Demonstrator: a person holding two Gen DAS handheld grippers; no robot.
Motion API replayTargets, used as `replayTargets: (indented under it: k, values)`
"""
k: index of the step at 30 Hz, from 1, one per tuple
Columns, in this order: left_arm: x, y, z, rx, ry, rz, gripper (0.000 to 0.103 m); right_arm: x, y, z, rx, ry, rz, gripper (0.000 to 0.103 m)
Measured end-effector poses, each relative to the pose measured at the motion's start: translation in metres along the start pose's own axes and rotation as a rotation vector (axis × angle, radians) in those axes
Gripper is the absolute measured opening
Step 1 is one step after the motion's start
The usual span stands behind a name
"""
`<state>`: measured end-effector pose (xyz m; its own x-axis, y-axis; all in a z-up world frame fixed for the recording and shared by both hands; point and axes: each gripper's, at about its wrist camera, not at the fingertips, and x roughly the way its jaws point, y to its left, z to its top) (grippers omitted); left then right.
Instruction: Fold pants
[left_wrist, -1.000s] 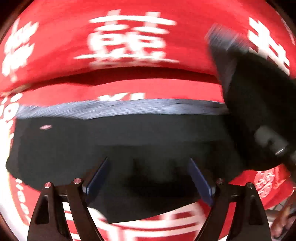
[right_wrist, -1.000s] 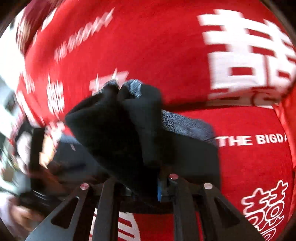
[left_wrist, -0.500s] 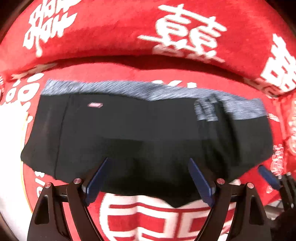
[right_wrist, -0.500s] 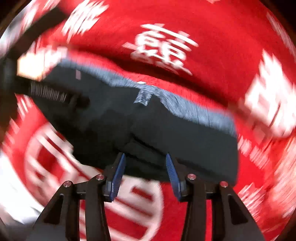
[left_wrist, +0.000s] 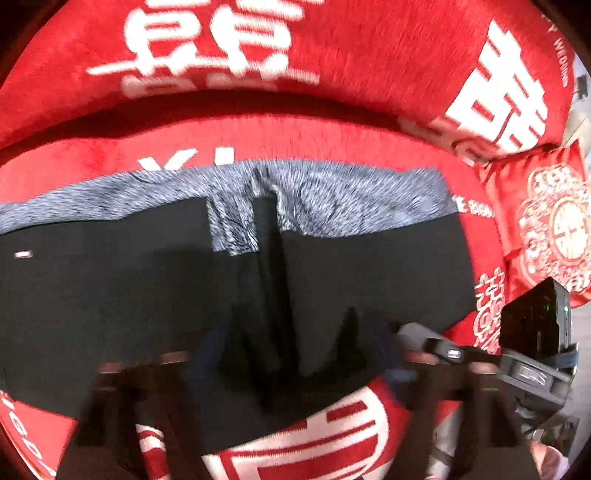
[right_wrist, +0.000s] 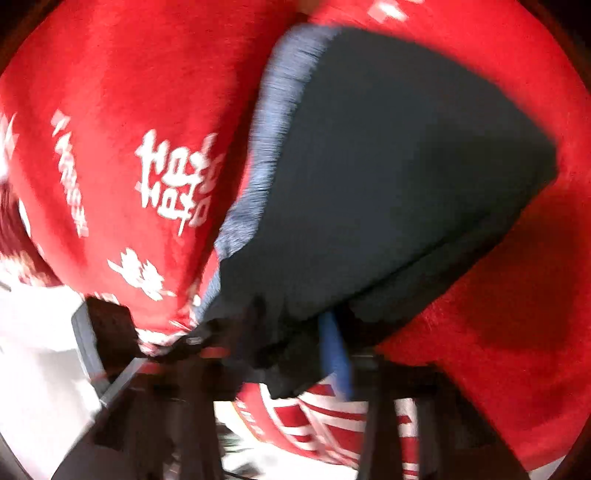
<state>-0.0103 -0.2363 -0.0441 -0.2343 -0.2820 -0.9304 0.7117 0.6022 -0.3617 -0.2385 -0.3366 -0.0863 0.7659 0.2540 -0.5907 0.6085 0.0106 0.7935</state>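
Black pants (left_wrist: 351, 273) with a grey mottled waistband (left_wrist: 332, 195) lie folded on the red sofa seat (left_wrist: 295, 140). In the left wrist view my left gripper (left_wrist: 291, 354) is blurred; its fingers stand wide apart over the near edge of the pants with nothing between them. My right gripper shows at the right in that view (left_wrist: 443, 350), at the pants' right edge. In the right wrist view the pants (right_wrist: 388, 177) fill the middle and my right gripper (right_wrist: 288, 343) is blurred, with black cloth bunched between a dark finger and a blue pad (right_wrist: 336, 354).
The sofa is covered in red cloth with white characters; its backrest (left_wrist: 332, 48) rises behind the pants. A red patterned cushion (left_wrist: 546, 221) lies at the right. A white floor (right_wrist: 37, 350) shows beyond the sofa edge.
The right gripper has swung round to the right edge of the pants and now has cloth between its fingers. The left gripper has shifted right and closer, still open.
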Motion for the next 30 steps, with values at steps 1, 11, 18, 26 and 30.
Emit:
replayTargets:
  k: [1, 11, 18, 26, 30]
  values:
    - [0.002, -0.001, -0.001, 0.001, 0.023, -0.001, 0.038, 0.001, -0.004, 0.001, 0.042, -0.004, 0.011, 0.005]
    - [-0.003, 0.010, -0.035, 0.050, -0.044, 0.202, 0.074, 0.021, 0.023, -0.019, -0.235, 0.082, -0.199, 0.005]
    - [-0.027, 0.013, -0.030, 0.053, -0.076, 0.317, 0.081, -0.025, 0.086, -0.013, -0.597, 0.175, -0.244, 0.053]
    - [-0.052, -0.011, 0.007, 0.021, -0.156, 0.261, 0.081, -0.051, 0.064, 0.130, -0.433, 0.018, -0.267, 0.060]
    - [-0.022, -0.032, 0.030, 0.026, -0.145, 0.215, 0.081, -0.016, 0.043, 0.165, -0.309, 0.118, -0.146, 0.043]
